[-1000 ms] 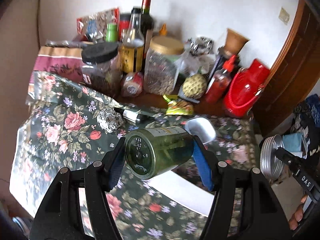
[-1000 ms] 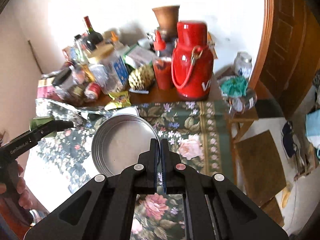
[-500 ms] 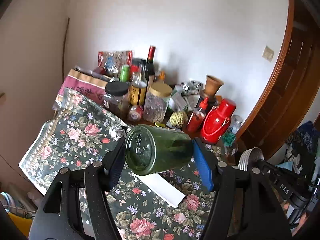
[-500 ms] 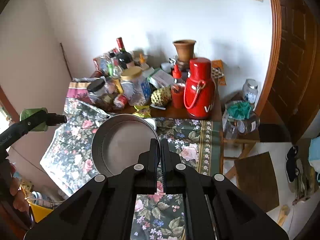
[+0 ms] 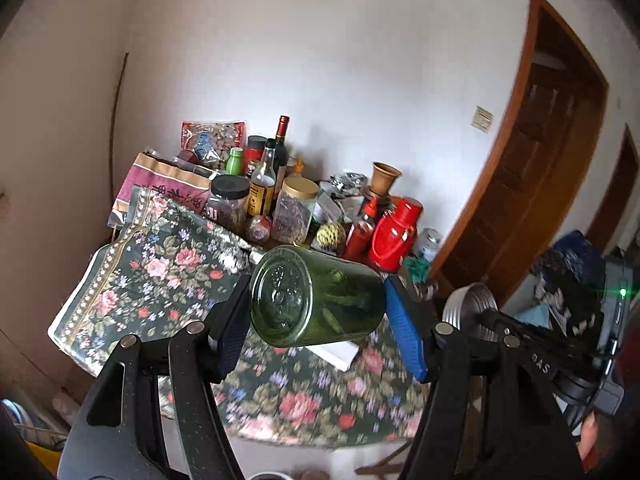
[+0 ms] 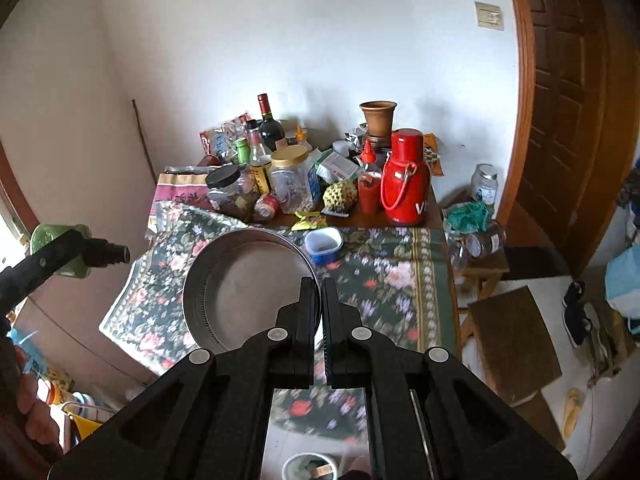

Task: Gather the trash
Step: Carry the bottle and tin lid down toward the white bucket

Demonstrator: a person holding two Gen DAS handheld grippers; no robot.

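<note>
A white-walled room with a brown door holds a table [image 6: 436,264] under a floral cloth [image 6: 384,276], its far end crowded with bottles, jars and a red thermos [image 6: 405,178]; both tools hang above the near edge. The left gripper [image 5: 316,312] clamps a green glass jar [image 5: 316,296] sideways between its blue pads, base toward the camera; the right gripper [image 6: 320,312], jaws pressed together, pinches the rim of a round metal lid [image 6: 248,288]. So two pieces look collected but not yet dropped; a container [image 6: 308,466] shows at the bottom edge of the right view, possibly the bin, though I cannot tell. A yellow wrapper [image 6: 310,222] and a small blue-rimmed tub [image 6: 323,244] remain on the table, perhaps trash too. Compared with a second ago, both hands have pulled up and back; the table looks smaller and farther, more wall shows, and both grips are unchanged.
</note>
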